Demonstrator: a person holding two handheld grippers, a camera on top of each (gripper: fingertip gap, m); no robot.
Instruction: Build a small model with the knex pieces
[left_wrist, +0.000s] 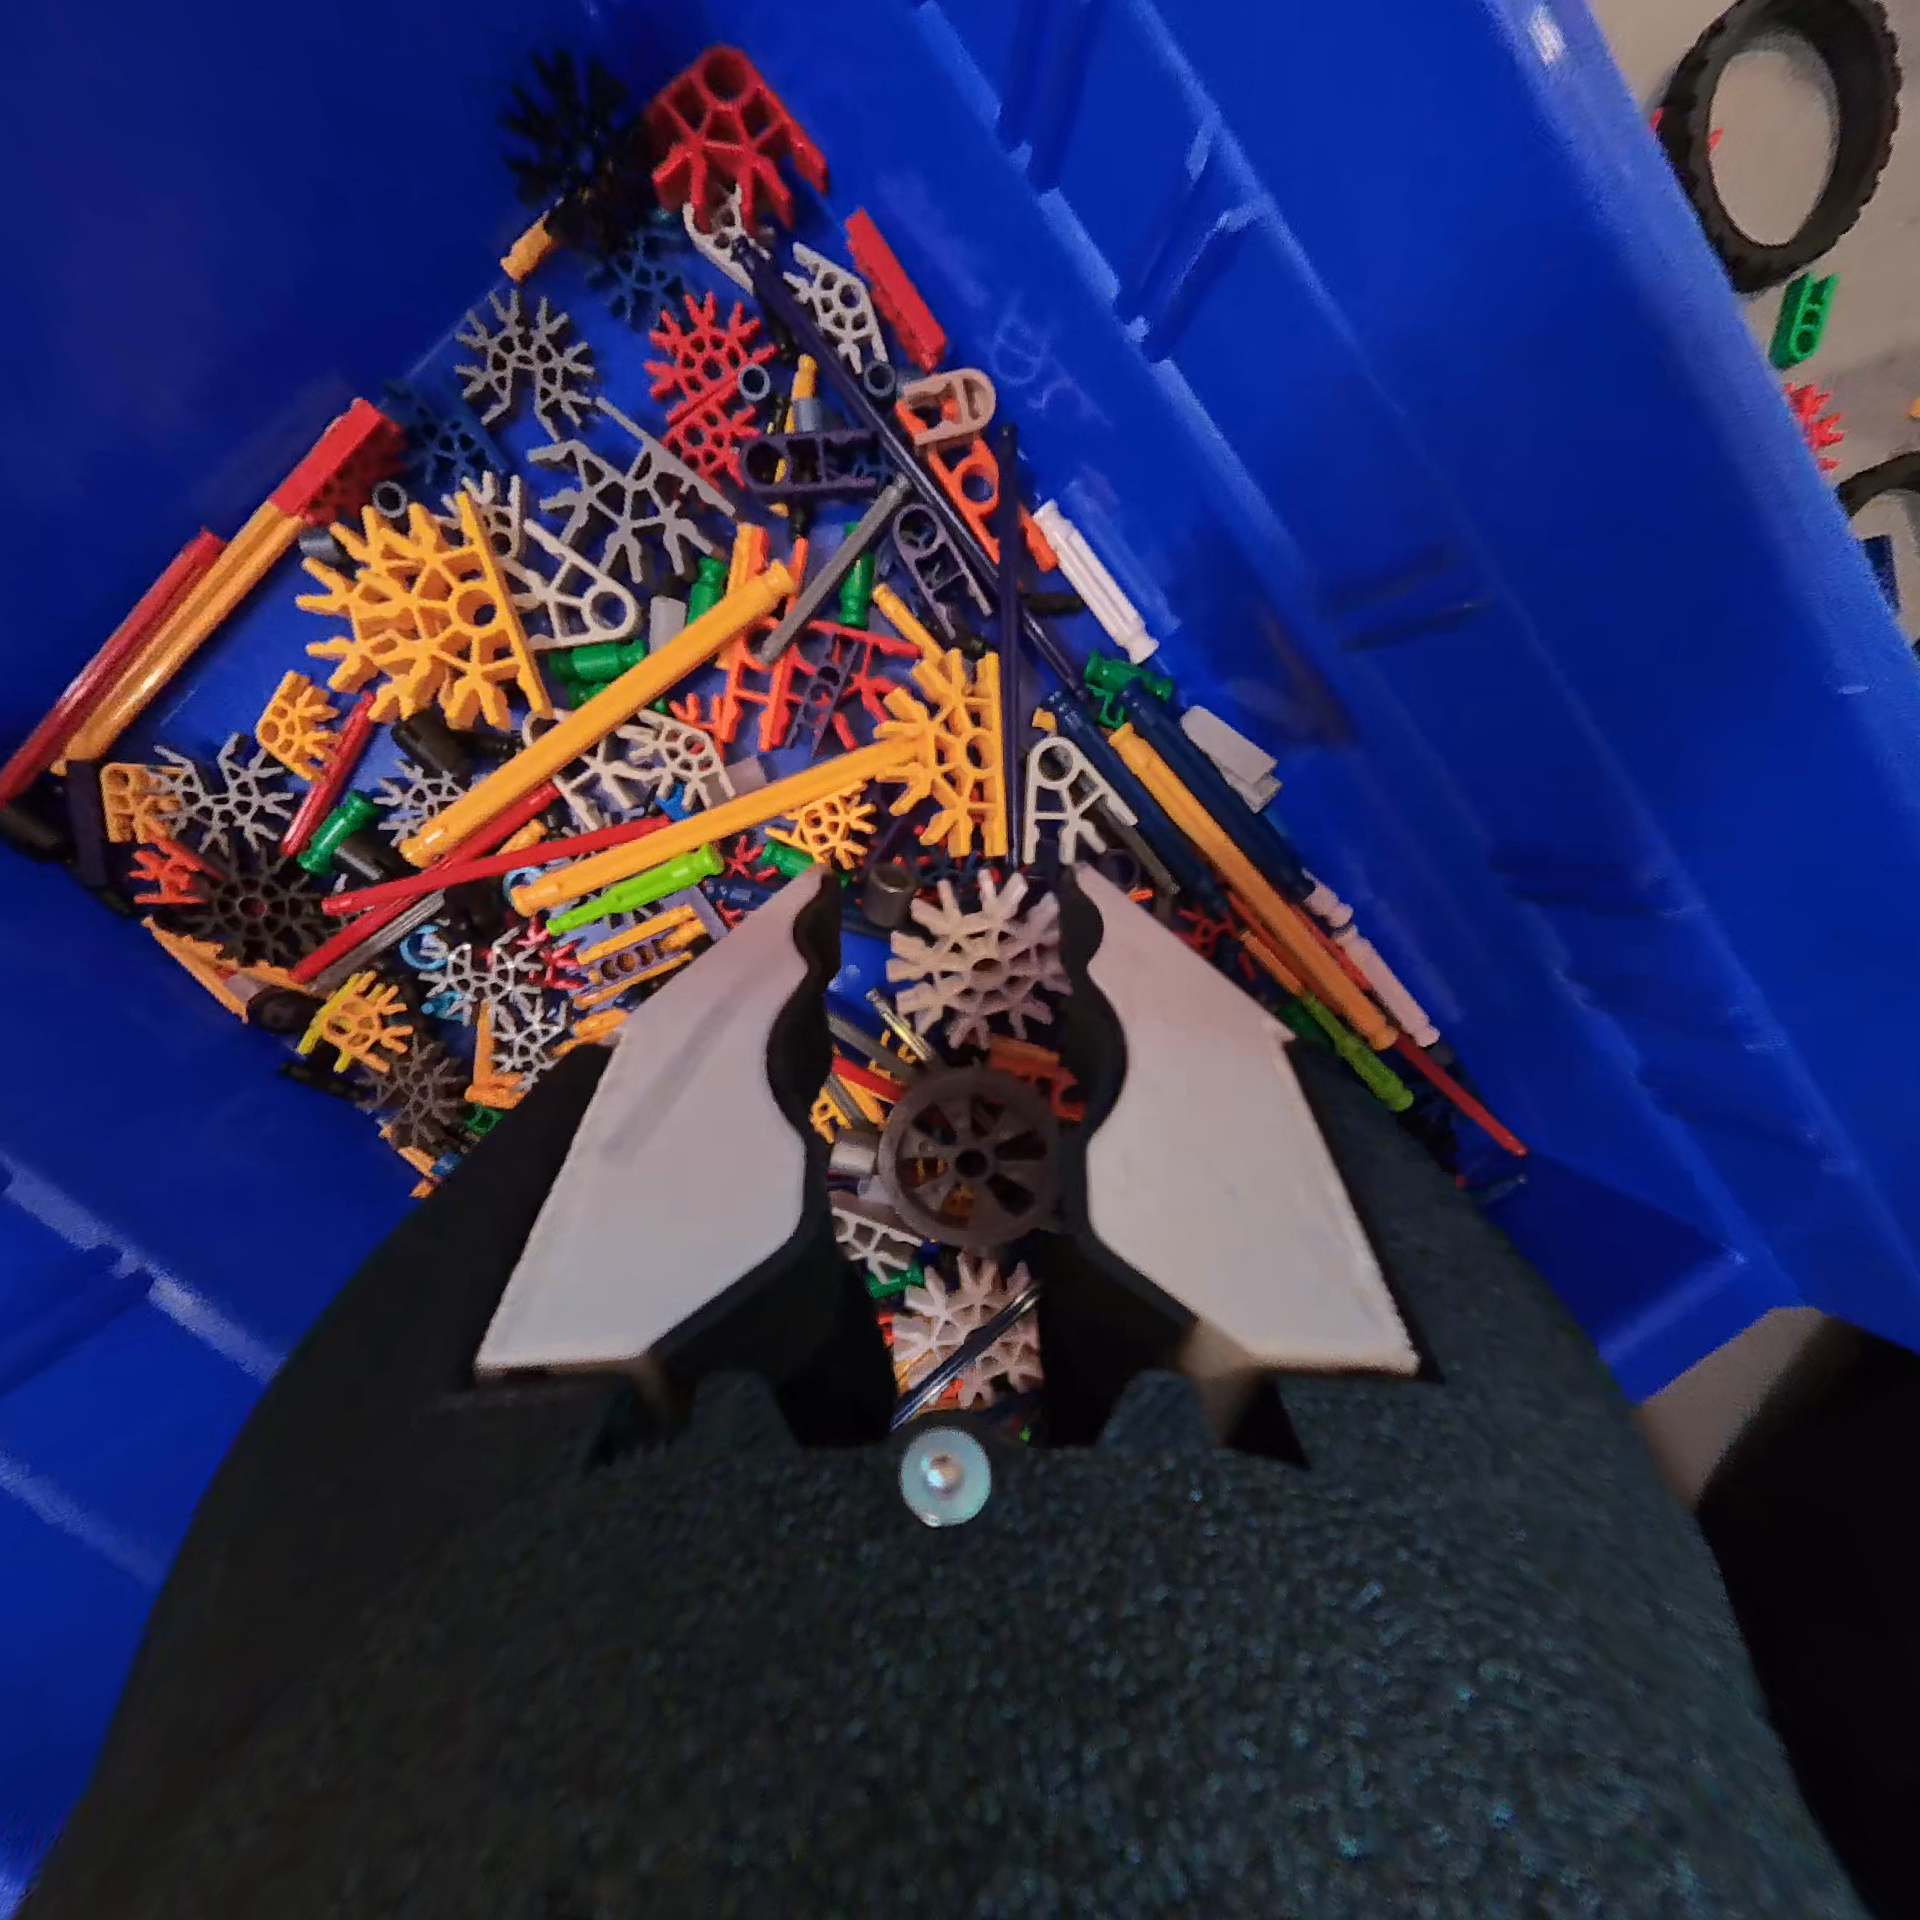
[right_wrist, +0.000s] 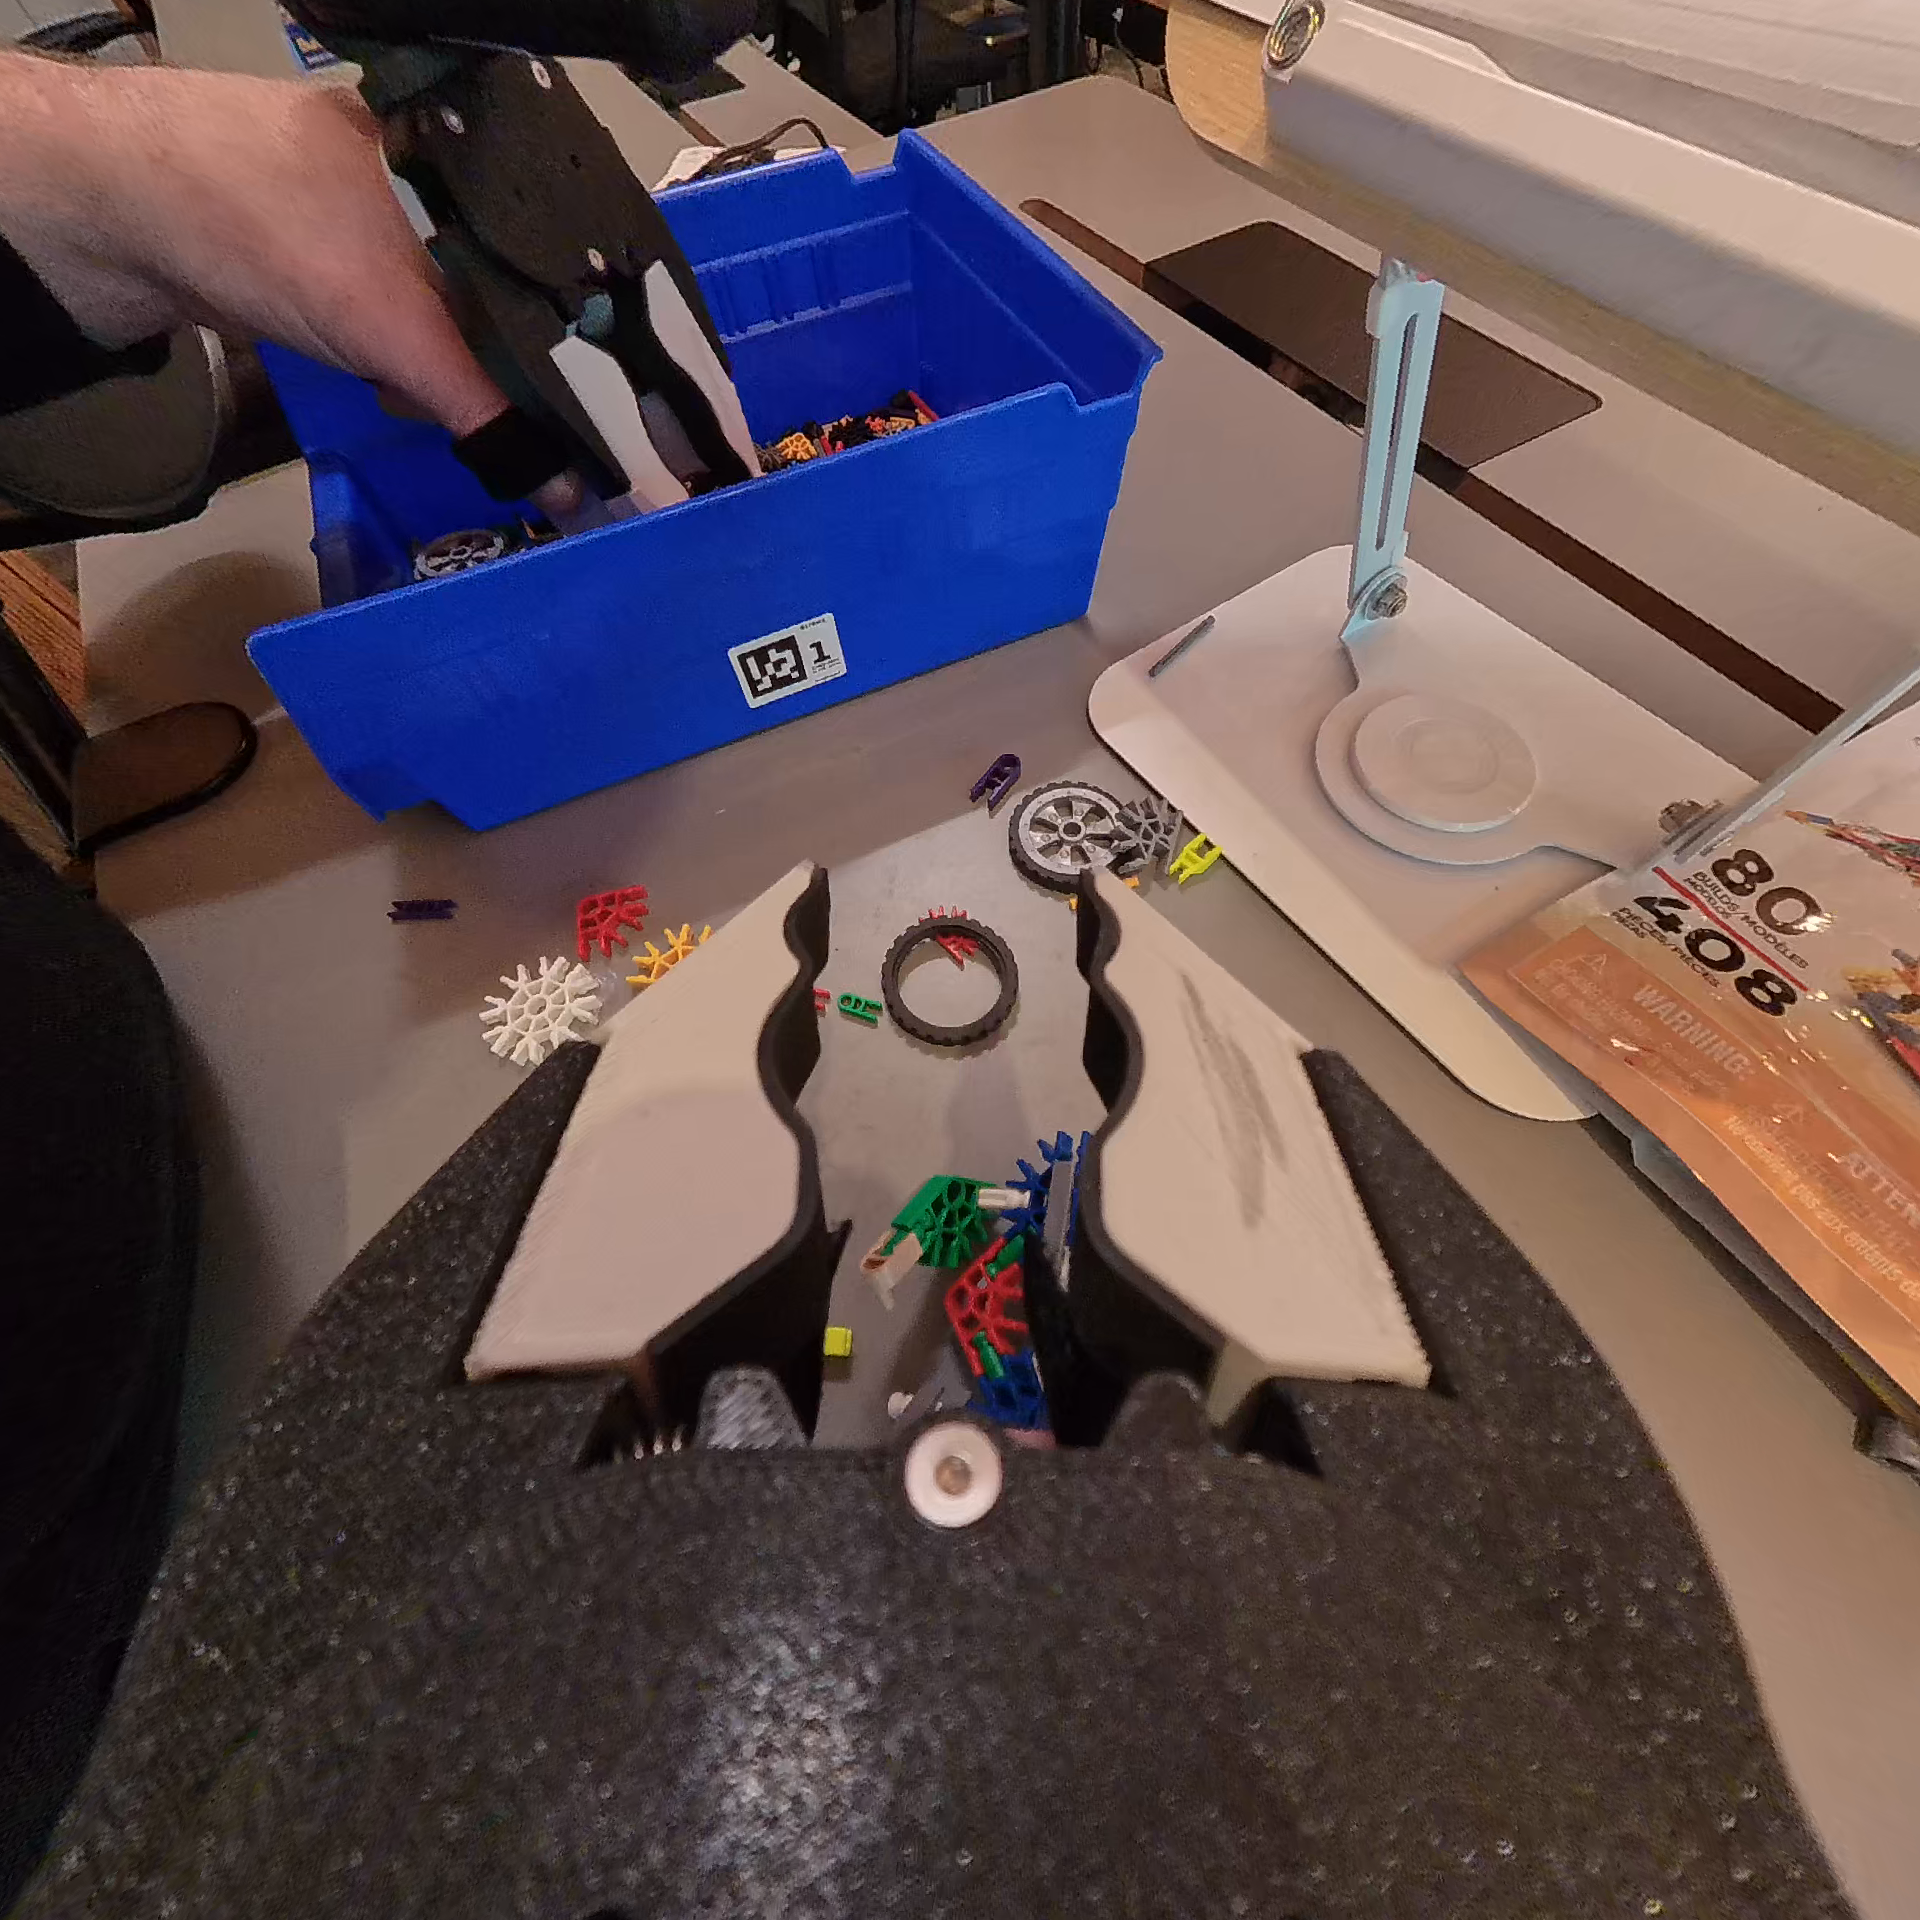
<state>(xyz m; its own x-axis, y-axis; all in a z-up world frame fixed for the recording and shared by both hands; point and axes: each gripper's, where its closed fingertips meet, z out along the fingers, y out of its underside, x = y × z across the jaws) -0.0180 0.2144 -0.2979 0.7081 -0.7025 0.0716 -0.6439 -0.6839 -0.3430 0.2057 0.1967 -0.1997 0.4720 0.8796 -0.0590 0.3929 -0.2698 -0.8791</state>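
Black foam padding fills the bottom of both wrist views, and beyond it my fingers spread apart. My left gripper (left_wrist: 951, 914) is open and holds nothing; it hangs inside the blue bin (left_wrist: 1455, 520), just over a heap of plastic construction pieces. Between its fingers, in the lower centre of the frame, lie a grey spoked wheel (left_wrist: 971, 1158) and, above it, a white snowflake connector (left_wrist: 977, 961) – whether the fingertips touch the heap I cannot tell. Farther up the frame the pile spreads out: yellow rods (left_wrist: 603, 717), a big yellow connector (left_wrist: 436, 613), and a red connector (left_wrist: 732, 135) at the top edge.

My right gripper (right_wrist: 951, 894) is also open and empty, hovering over the grey table (right_wrist: 312, 966). Low between its fingers sits a small cluster of green, red and blue connectors (right_wrist: 977, 1268), close against the right finger. Just past the fingertips lies a black tyre ring (right_wrist: 949, 985), with a small green piece (right_wrist: 858, 1005) beside it. Above that, to the right, a wheel with a silver hub (right_wrist: 1070, 833) rests near the edge of a white stand base (right_wrist: 1247, 675). At left centre lie a white snowflake piece (right_wrist: 540, 1008) and a red fan-shaped piece (right_wrist: 611, 918). Upper left, a hand (right_wrist: 208, 229) lowers the other gripper into the bin – an orange printed bag (right_wrist: 1714, 1039) lies at the right edge.
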